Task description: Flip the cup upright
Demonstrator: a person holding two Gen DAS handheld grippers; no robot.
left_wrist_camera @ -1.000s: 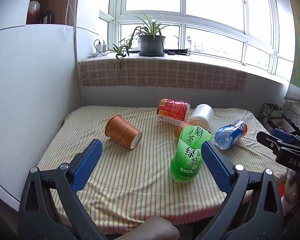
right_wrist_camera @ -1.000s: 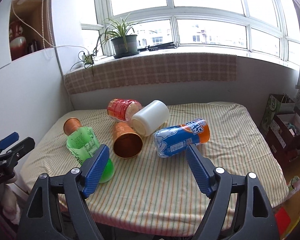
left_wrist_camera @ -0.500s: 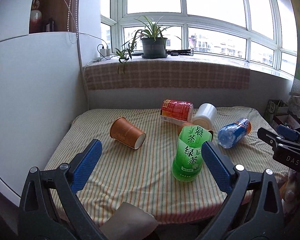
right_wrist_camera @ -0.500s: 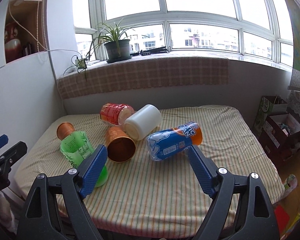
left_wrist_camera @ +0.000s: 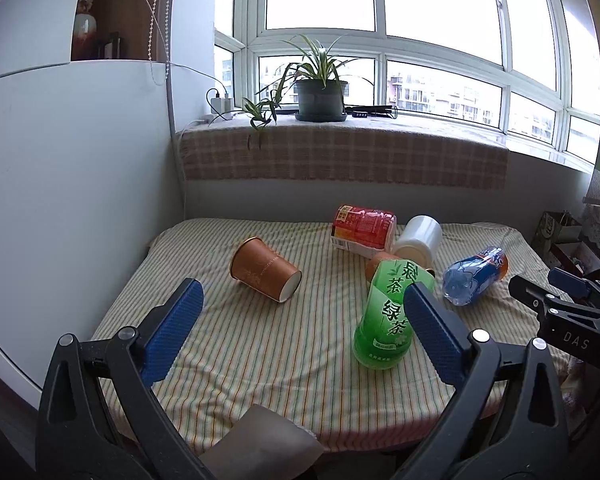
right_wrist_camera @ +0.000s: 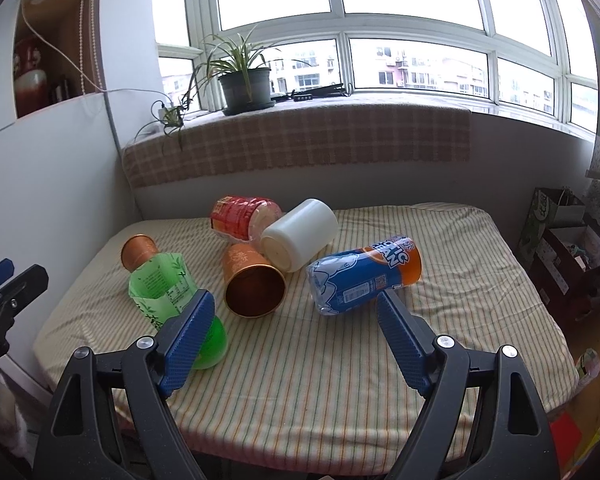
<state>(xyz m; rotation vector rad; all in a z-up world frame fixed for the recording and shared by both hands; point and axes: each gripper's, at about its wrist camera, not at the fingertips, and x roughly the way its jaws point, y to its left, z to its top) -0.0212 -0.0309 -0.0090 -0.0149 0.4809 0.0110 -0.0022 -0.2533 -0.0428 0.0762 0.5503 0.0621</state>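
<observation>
Left gripper (left_wrist_camera: 302,300) hangs over the near edge of the striped table (left_wrist_camera: 260,344), jaws spread wide, nothing between them. Right gripper (right_wrist_camera: 296,312) likewise: spread apart, holding nothing, above the near half of the table. Each gripper shows at the edge of the other's view, left one at the left border of the right wrist view, right one at the right border of the left wrist view. Nearest item is a green tea bottle (right_wrist_camera: 172,292), tipped toward the window with its wide green end on the cloth, partly behind the right gripper's left finger. Just past it, a copper cup (right_wrist_camera: 252,280) lies on its side, open mouth facing the right wrist camera, near the table's middle. A second copper cup (left_wrist_camera: 265,269) lies on its side further left, apart from the others, white-lined mouth pointing right and toward the left wrist camera. Blue-and-orange bottle (right_wrist_camera: 364,276) lies flat to the right of the middle cup. Behind the middle cup a white cup (right_wrist_camera: 300,234) lies on its side, seems to be touching it, contact line is hard to read. Red bottle (right_wrist_camera: 242,216) lies flat just left of the white cup. Far back: plaid-covered window ledge (right_wrist_camera: 300,140) with a potted plant (right_wrist_camera: 244,88).
</observation>
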